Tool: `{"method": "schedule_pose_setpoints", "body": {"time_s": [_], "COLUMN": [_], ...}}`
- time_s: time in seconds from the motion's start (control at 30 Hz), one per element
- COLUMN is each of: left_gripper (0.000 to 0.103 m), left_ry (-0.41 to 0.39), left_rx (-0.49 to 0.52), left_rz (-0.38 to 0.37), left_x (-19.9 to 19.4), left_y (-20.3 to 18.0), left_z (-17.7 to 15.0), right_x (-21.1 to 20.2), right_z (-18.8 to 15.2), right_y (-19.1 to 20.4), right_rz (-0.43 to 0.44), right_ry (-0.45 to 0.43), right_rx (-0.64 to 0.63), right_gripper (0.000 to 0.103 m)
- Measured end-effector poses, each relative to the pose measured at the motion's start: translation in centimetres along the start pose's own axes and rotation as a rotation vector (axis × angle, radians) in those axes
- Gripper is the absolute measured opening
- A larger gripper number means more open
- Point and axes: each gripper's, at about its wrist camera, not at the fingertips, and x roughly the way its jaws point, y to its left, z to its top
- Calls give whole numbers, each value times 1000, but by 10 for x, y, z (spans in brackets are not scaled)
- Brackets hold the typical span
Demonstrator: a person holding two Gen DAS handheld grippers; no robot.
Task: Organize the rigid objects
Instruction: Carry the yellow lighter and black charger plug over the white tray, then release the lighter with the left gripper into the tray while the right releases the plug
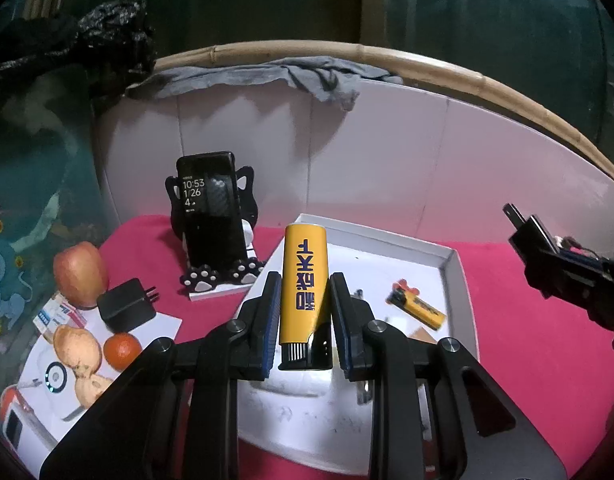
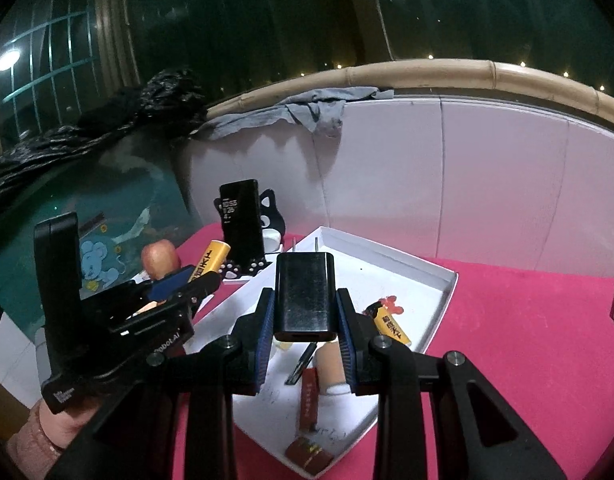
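My left gripper (image 1: 303,280) is shut on a tall yellow lighter (image 1: 303,284) with blue lettering, held above the near end of the white tray (image 1: 447,256). My right gripper (image 2: 305,292) is shut on a black plug charger (image 2: 305,294), prongs pointing away, above the same tray (image 2: 435,272). In the tray lie a small yellow lighter (image 1: 419,308) (image 2: 391,322), tweezers (image 2: 301,364), a red-brown stick (image 2: 309,400) and a small red-brown box (image 2: 309,454). The left gripper with its lighter (image 2: 211,262) shows at the left of the right wrist view.
A phone on a black cat stand (image 1: 211,216) stands behind the tray on the pink cloth (image 1: 527,340). At the left lie a second black charger (image 1: 125,306), an apple (image 1: 79,274), an orange (image 1: 122,350), buns (image 1: 77,346) and small boxes (image 1: 57,316). A white wall (image 1: 387,152) closes the back.
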Motion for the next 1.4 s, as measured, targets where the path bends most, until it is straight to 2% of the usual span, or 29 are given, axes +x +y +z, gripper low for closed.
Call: {"method": "schedule_pose_setpoints", "body": {"time_s": [0.3,0.47,0.6,1.1,1.4], "left_gripper": [24,24,24,24,24], "left_ry": [89,177,216,298,270], "left_rx": [8,21,46,72,69], "left_rz": [-2,-24,-24,-2,43], "left_x": [48,84,101,133,127], "left_y": [-12,-28,-39,-47,-39], "left_z": [11,2,-9,-23,-20], "right_x": [42,78,100,131,126], "right_z": [5,-1,-10,-25,-26], "right_y": [-16,-31,-47,-56,-50], "right_rz": [-31,-54,-76,-103,-115], "right_ry": [37,100,143,202,175], "right_rx": [45,92,132,134,104], "right_gripper": [29,29,29,29,30]}}
